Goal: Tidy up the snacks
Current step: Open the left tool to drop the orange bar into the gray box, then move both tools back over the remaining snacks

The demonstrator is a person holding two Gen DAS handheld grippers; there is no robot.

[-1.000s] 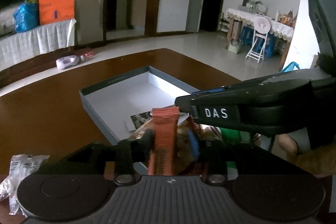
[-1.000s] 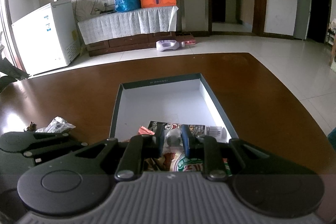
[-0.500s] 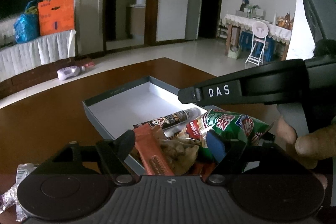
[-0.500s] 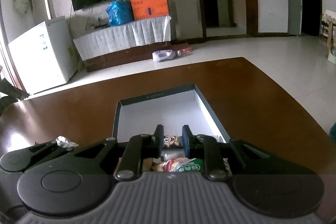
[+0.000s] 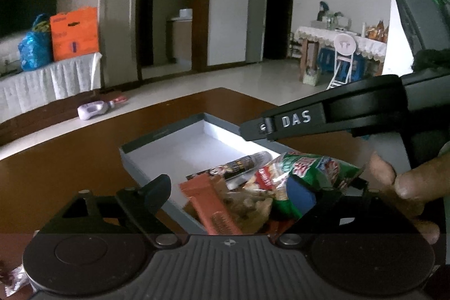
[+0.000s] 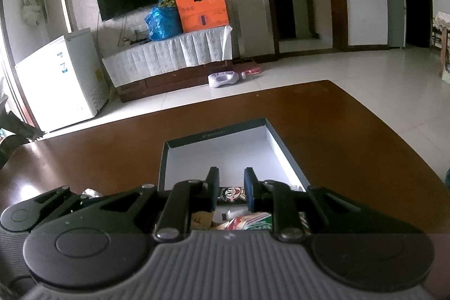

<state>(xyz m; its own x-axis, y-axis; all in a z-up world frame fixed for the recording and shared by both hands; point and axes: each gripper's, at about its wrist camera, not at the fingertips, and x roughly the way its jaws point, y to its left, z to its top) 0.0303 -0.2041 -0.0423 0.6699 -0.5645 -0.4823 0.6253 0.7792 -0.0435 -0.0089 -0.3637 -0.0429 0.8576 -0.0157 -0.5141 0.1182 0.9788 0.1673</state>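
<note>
Snacks lie below my left gripper [image 5: 229, 191], its jaws opening around nothing; orange bar [image 5: 209, 204] points far-left in box [image 5: 157, 137]. Right gripper [image 6: 231, 189] nearly closed, empty.

Dark brown wooden desk [image 6: 351, 137], glossy, glare on its left side. A shallow grey box [image 6: 284, 151] with a white inside sits directly on it, near the front middle, long side running away from the cameras. A crumpled clear wrapper [image 5: 14, 279] lies on the desk left of the box.
</note>
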